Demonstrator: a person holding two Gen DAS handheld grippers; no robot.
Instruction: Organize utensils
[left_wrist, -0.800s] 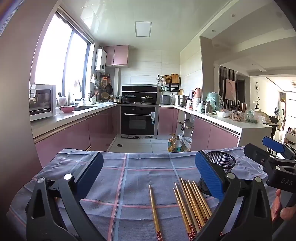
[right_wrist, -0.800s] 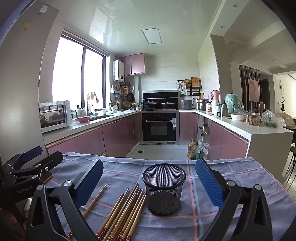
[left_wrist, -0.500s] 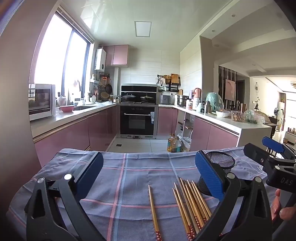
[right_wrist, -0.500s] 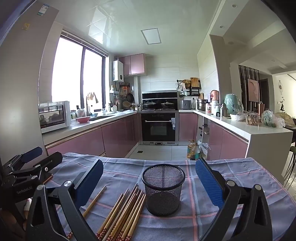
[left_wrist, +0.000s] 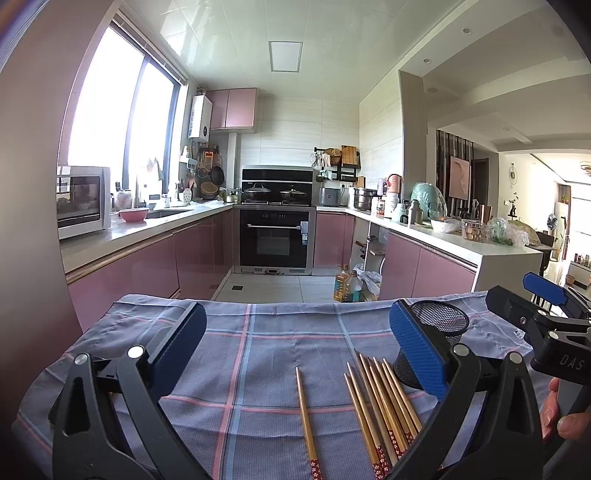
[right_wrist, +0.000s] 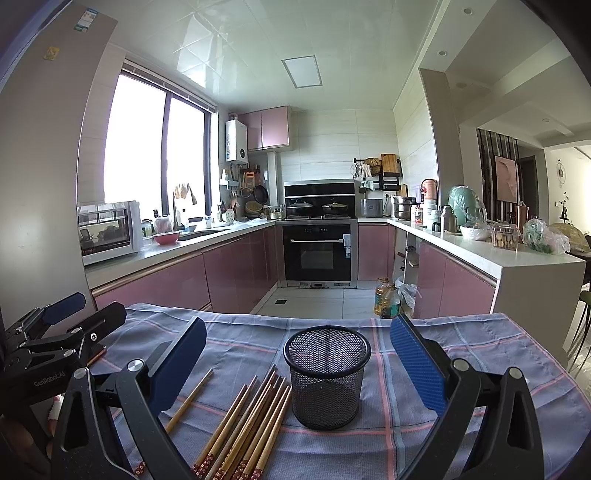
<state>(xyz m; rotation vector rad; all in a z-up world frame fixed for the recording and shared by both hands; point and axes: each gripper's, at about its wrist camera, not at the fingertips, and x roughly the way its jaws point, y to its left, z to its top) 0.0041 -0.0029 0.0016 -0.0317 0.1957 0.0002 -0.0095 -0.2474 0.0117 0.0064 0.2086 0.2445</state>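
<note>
A: Chopsticks (right_wrist: 247, 424) first, I think. They lie in a fanned bundle on the checked cloth (left_wrist: 258, 343) that covers the table, just left of the mesh cup (right_wrist: 327, 380), with one stray chopstick (left_wrist: 306, 417) apart from them, further left.

B: And your tongs?

A: Both pairs stand wide open and hold nothing. My left tongs (left_wrist: 295, 343) hover over the cloth with the stray stick between the blue pads. My right tongs (right_wrist: 297, 354) frame the cup.

B: How would you do it well?

A: I judge the lone stick the easiest pick. I would bring the left tongs low, close across its middle so it does not tip, then lift it and stand it in the cup. The bundle is harder: the sticks touch one another, so a careless pinch may roll them.

B: What are they made of?

A: Slim, smooth sticks, golden brown like bamboo, with red patterned ends nearest me. The cup is black wire mesh, round, upright and empty as far as I see. The cloth is soft woven blue-grey with pink lines.
</note>
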